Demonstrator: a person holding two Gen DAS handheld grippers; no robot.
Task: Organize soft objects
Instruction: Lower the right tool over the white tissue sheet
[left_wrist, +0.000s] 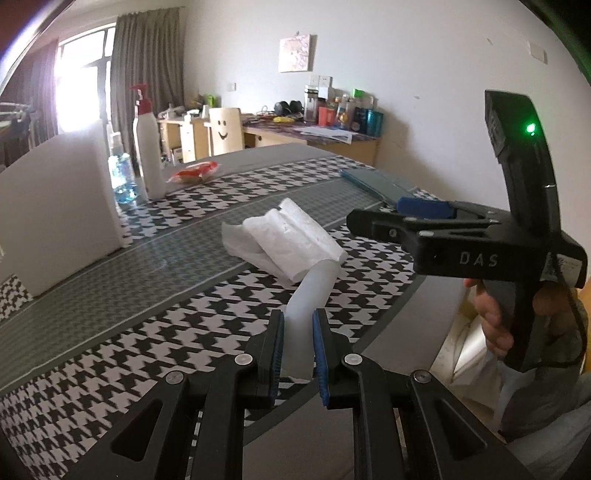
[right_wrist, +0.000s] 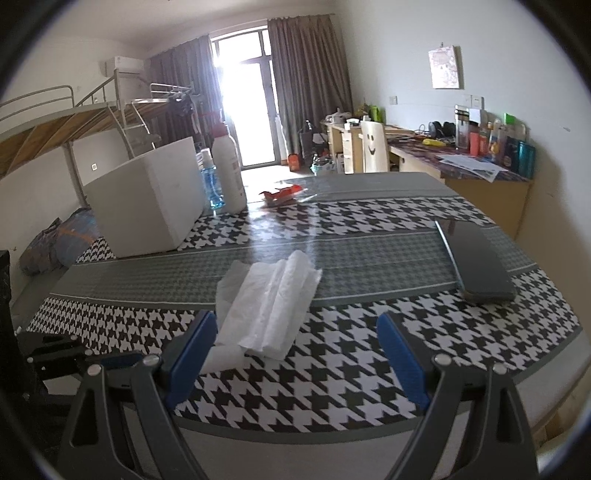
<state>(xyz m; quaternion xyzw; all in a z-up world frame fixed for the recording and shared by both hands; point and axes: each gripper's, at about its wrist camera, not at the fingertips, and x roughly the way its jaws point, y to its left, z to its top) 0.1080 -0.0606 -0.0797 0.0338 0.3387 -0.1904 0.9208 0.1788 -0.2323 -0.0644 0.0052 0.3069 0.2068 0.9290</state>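
Observation:
A white paper towel lies folded and crumpled on the houndstooth tablecloth. One end of it is drawn out into a strip that rises off the cloth toward me. My left gripper is shut on that strip, both blue pads pressing it. In the right wrist view the towel lies just ahead of my right gripper, which stands open with nothing between its fingers. The towel's near end runs past the left blue pad. In the left wrist view the right gripper, held by a hand, hovers right of the towel.
A white box stands at the back left, with a white pump bottle and a blue bottle beside it. A red packet lies further back. A dark flat case lies at the right. The table's curved edge is close.

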